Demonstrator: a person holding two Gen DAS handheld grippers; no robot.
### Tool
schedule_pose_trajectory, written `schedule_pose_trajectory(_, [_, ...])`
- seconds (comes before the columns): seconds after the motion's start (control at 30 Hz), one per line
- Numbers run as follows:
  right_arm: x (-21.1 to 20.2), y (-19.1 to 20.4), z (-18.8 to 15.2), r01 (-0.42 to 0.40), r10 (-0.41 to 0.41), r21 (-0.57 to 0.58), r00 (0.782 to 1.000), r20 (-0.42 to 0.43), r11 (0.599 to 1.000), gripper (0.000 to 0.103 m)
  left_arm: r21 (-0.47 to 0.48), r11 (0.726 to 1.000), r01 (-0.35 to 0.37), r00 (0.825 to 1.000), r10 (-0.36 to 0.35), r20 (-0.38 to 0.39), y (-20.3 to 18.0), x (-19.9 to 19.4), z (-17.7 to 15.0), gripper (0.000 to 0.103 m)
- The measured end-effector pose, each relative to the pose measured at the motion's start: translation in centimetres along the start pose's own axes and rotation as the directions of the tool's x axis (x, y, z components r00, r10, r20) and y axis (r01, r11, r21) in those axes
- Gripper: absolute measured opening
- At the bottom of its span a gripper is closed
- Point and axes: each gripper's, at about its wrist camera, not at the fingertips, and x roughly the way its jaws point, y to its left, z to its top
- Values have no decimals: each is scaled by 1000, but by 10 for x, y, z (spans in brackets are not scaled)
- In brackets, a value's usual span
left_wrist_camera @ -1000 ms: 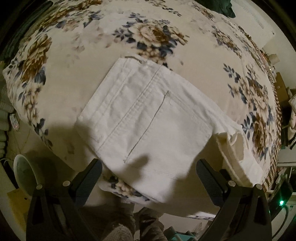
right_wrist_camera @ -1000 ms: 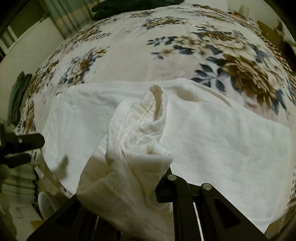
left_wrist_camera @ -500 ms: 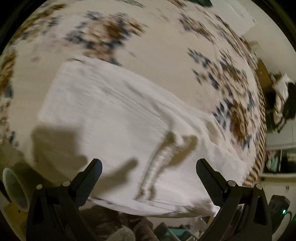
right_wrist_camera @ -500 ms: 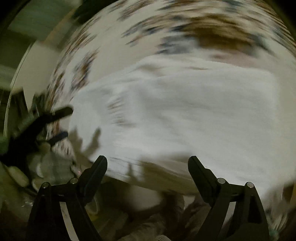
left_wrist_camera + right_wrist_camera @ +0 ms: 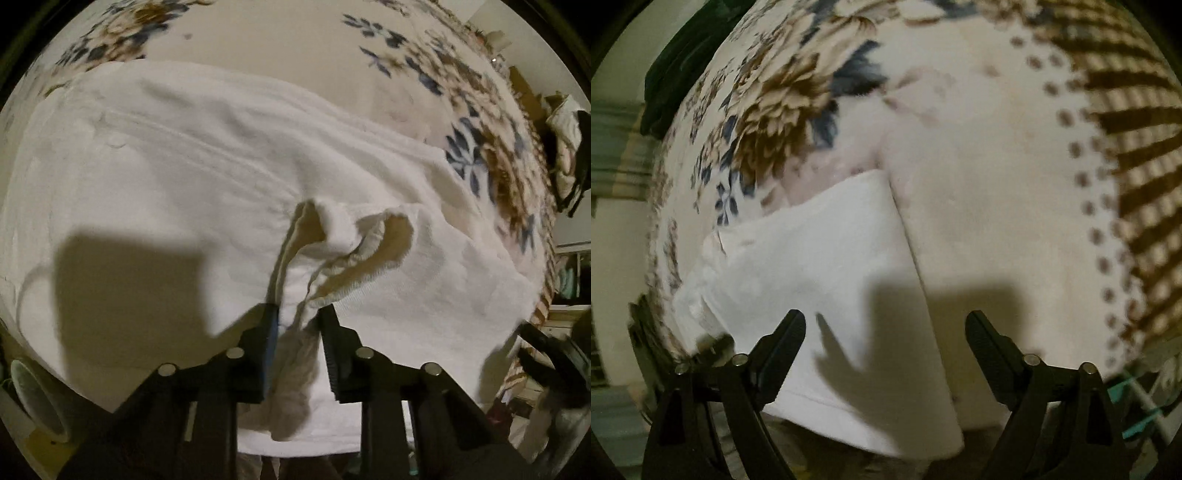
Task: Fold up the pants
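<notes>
White cotton pants (image 5: 207,177) lie spread on the bed, near its front edge, on a bedspread (image 5: 295,48) printed with brown and blue flowers on cream. In the left wrist view the cloth fills most of the frame, with a stitched seam running across its upper part and a dark shadow on its lower left. A bunched fold of the fabric, showing a hemmed edge and a yellowish inner side, rises from the middle of the garment and runs down into the left tool (image 5: 297,332), whose two black fingers are drawn close together and pinch that fold between them.

In the right wrist view one folded end of the pants (image 5: 827,280) lies flat on the bedspread (image 5: 979,184), its straight side edge running down toward the front edge of the bed. The right tool (image 5: 886,343) hovers over this end with its fingers spread wide apart and nothing between them; its shadow falls across the cloth and the bedspread just beside it. The right tool also shows, blurred, at the lower right edge of the left wrist view.

A dark green cloth (image 5: 676,74) lies at the far edge of the bed. A band of brown dots and brown stripes borders the bedspread on the right.
</notes>
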Motion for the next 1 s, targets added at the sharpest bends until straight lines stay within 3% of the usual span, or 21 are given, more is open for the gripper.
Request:
schedule_pose_trajectory(0.1, [0,6,6,49,-49,-7,999,16,999,20,16,1000,-3,1000,3,10,1,-6,-9,17])
schedule_pose_trajectory(0.27, [-9,14,7,56,-54,-31,998,37,998,16,-24,1000,8,1000,-8,-2,7,-8,-11,15])
schedule_pose_trajectory(0.37, [1,11,10,87,-87,-21,996,-3,996,17,-113,992,59,997,-65,-49,18,-2,-4,19])
schedule_pose_trajectory(0.43, [1,12,11,118,-118,-23,993,-27,993,28,-141,988,63,996,-71,-55,19,-12,0,18])
schedule_pose_trajectory(0.5, [-6,18,12,152,-153,-34,988,-21,988,42,-141,988,57,998,-57,0,15,-37,4,20])
schedule_pose_trajectory(0.57, [-24,27,6,172,-171,-68,985,22,983,43,-132,988,74,996,-67,60,9,-61,8,28])
schedule_pose_trajectory(0.6, [-31,34,3,172,-169,-89,985,36,981,44,-128,988,82,995,-73,74,5,-66,11,37])
schedule_pose_trajectory(0.63, [-35,43,0,161,-157,-109,987,41,981,44,-123,988,96,993,-86,84,-1,-68,15,48])
schedule_pose_trajectory(0.7, [-33,59,-3,96,-94,-136,995,18,986,45,-94,987,133,988,-125,85,-16,-61,26,54])
schedule_pose_trajectory(0.83, [-8,85,-9,42,-51,-135,997,-65,990,45,-87,988,129,991,-130,-12,-31,-33,35,53])
schedule_pose_trajectory(1.0, [13,75,-58,-89,95,36,975,-200,995,45,-160,981,113,987,-129,-95,-1,-38,-3,53])
